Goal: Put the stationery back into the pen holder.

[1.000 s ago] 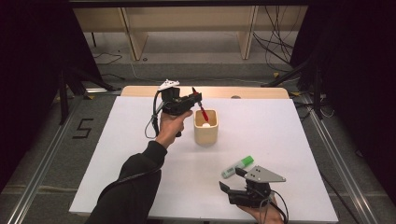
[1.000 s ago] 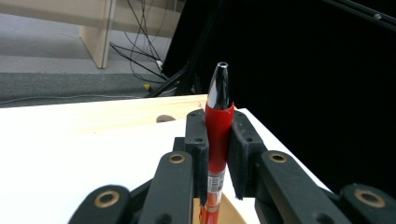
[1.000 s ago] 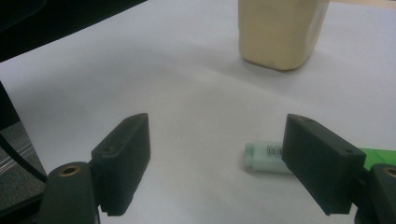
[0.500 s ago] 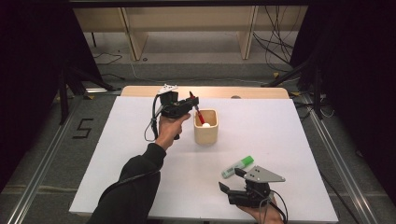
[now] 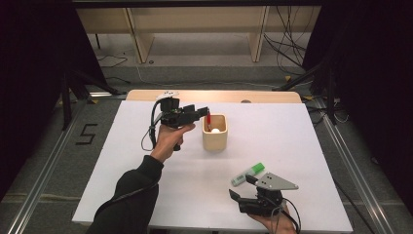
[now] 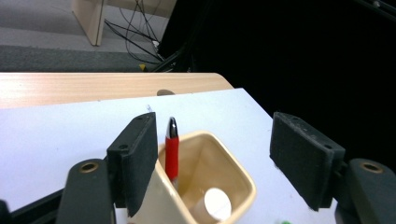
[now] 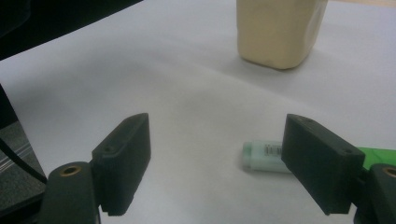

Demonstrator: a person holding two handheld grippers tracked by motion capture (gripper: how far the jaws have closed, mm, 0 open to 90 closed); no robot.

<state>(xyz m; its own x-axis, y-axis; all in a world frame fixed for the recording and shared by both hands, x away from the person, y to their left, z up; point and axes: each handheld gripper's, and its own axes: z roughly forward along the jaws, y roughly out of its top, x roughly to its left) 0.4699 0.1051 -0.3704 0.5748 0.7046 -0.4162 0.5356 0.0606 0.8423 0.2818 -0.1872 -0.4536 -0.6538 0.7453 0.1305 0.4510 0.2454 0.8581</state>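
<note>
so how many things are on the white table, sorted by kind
beige square ceramic holder: 1
red pen with a black tip, standing in the holder: 1
green and white marker lying on the table: 1
white round thing at the bottom of the holder, too small to identify: 1
total: 4

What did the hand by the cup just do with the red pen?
The left gripper has just been opening its jaws and let go of the red pen, which now stands inside the cream cup, leaning on its wall. The right gripper stayed open near the green marker, which did not move.
</note>
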